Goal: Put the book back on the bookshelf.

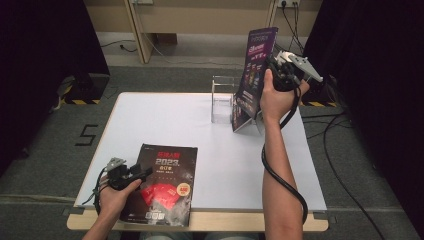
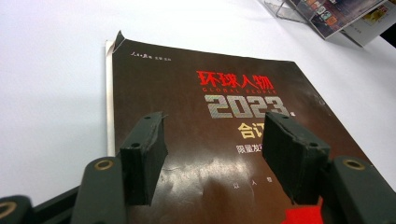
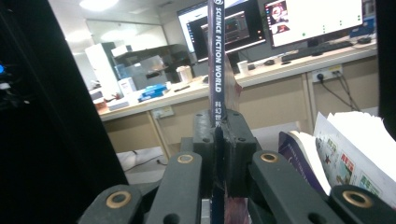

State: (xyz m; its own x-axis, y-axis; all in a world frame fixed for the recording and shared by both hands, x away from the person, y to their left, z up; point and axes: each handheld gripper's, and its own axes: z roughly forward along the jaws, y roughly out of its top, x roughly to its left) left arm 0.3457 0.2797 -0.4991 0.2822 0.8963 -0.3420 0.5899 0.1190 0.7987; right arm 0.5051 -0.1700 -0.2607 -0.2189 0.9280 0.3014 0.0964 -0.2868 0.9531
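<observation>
Nearest to us, at the front left of the white table [image 1: 210, 145], we see the left gripper [image 1: 142, 172] resting low over a dark magazine [image 1: 162, 182] that lies flat, its lower edge reaching the table's front edge. In the left gripper view the cover of that dark magazine [image 2: 224, 121] carries red characters, "GLOBAL PEOPLE" and a silver "2023". The left gripper's fingers [image 2: 144, 154] stand well apart above the cover, with nothing pinched between them; we cannot tell whether their tips touch the paper. The person's left hand [image 1: 117, 192] grips the tool from the table's near edge.

Farther off, to the right and toward the back of the table, the person's right hand [image 1: 275, 97] lifts the right gripper [image 1: 272, 67] high. Its fingers [image 3: 203, 140] are pressed together on the spine of a purple magazine [image 1: 257, 67], which stands upright in the air above the table. In the right gripper view we read "SCIENCE FICTION WORLD" down the spine of that purple magazine [image 3: 216, 60].

Just below and beside it stands a clear acrylic stand [image 1: 222, 97], near the table's far edge, with another magazine [image 1: 242, 117] leaning at its right side. In the right gripper view its fanned pages [image 3: 350, 149] show at the lower right.

Beyond the table we see grey floor [image 1: 190, 70] and a black curtain [image 1: 45, 45].
</observation>
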